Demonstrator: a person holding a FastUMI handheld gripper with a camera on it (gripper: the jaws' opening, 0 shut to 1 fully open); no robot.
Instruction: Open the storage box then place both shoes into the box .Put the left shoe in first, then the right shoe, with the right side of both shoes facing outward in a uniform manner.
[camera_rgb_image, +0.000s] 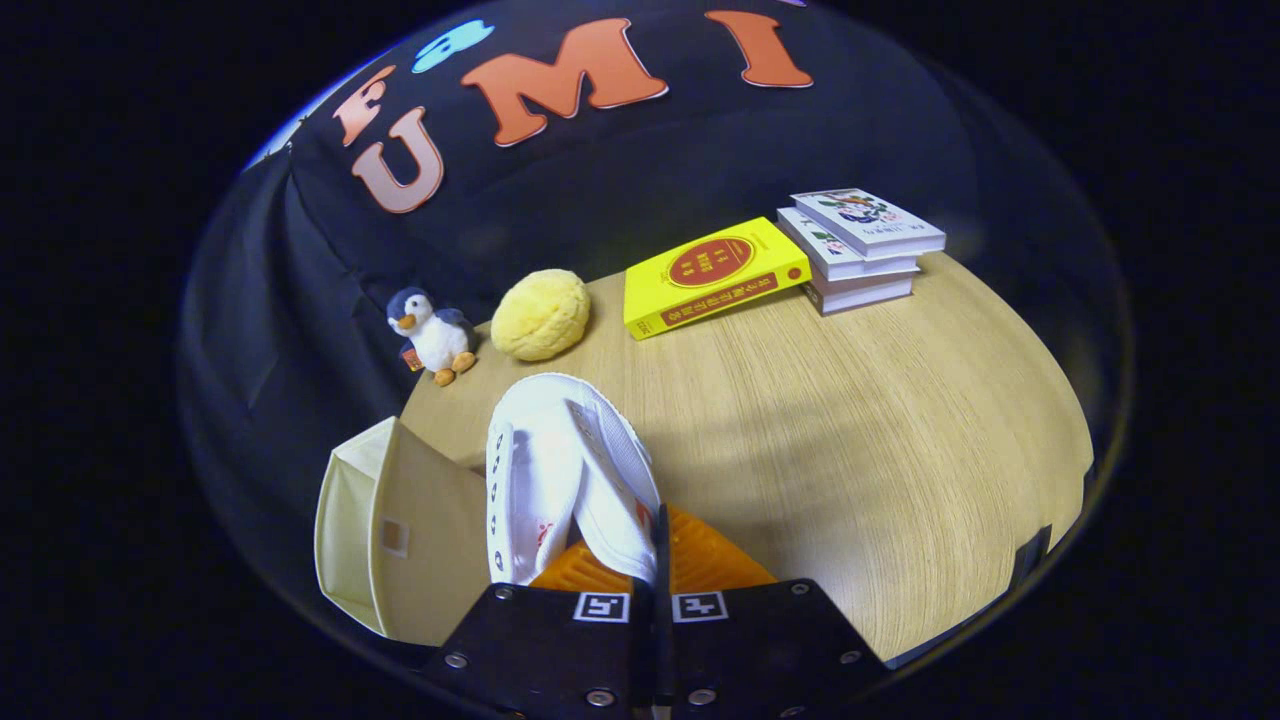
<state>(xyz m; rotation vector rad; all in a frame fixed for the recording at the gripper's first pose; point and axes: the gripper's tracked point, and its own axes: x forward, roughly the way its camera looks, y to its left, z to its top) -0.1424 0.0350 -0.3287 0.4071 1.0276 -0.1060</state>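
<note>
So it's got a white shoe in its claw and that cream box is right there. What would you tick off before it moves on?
1. Grip: gripper fingers closed on the white shoe's edge: ok.
2. Storage box beside the shoe, open: ok.
3. Box interior free: cannot tell.
4. Left shoe or right: cannot tell.
5. Penguin toy, yellow sponge and books sit well beyond the fingers: ok.

A wooden table is seen carrying a penguin, a yellow sponge, a yellow book and stacked books. A box is set at its near edge.
</note>
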